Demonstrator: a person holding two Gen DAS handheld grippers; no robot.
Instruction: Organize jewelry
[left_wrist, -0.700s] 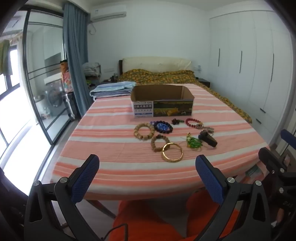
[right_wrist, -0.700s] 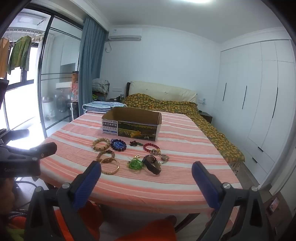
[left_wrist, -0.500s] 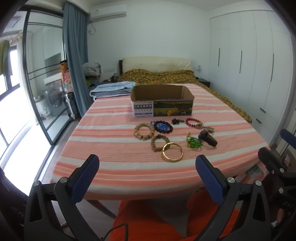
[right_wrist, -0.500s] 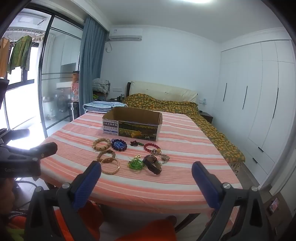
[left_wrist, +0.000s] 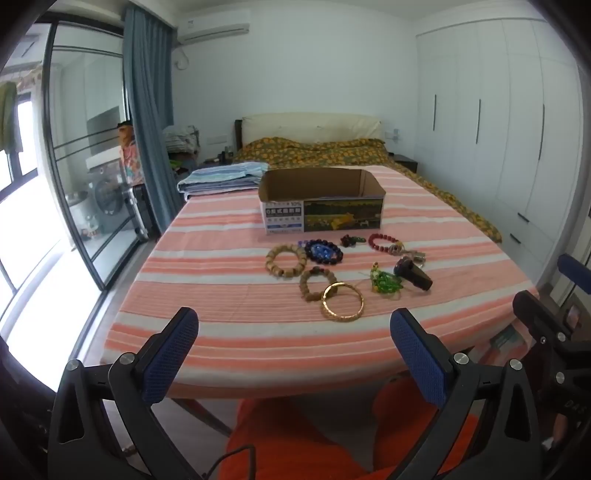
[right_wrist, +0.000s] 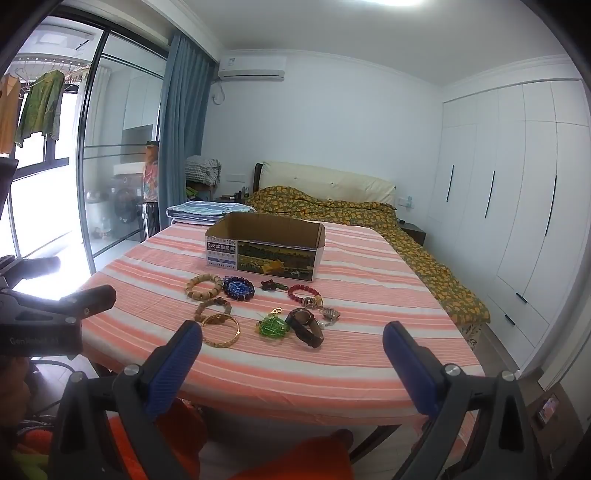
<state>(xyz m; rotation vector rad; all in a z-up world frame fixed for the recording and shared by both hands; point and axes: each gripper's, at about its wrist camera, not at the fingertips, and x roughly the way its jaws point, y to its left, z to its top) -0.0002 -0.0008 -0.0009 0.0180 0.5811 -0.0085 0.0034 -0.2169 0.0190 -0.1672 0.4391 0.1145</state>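
Striped orange-and-white cloth covers a table seen from the left wrist camera. The left gripper hangs short of the near edge, its blue padded jaws spread wide with nothing between them. On the cloth, well ahead, lies a cluster of jewelry: a gold bangle nearest, a brown bead bracelet touching it, a pale wooden bead bracelet, dark blue beads, a red bead bracelet, a green glass trinket and a dark watch. An open cardboard box stands just behind them.

From the right wrist camera, the right gripper is likewise spread and empty, near the table edge. The bangle lies closest to its left pad, the watch and green trinket toward the middle, the box beyond.

The bangle looks stiff, light and probably slippery; pinching across its rim seems safest. Bead bracelets likely sag, so gripping several beads together would suit them.
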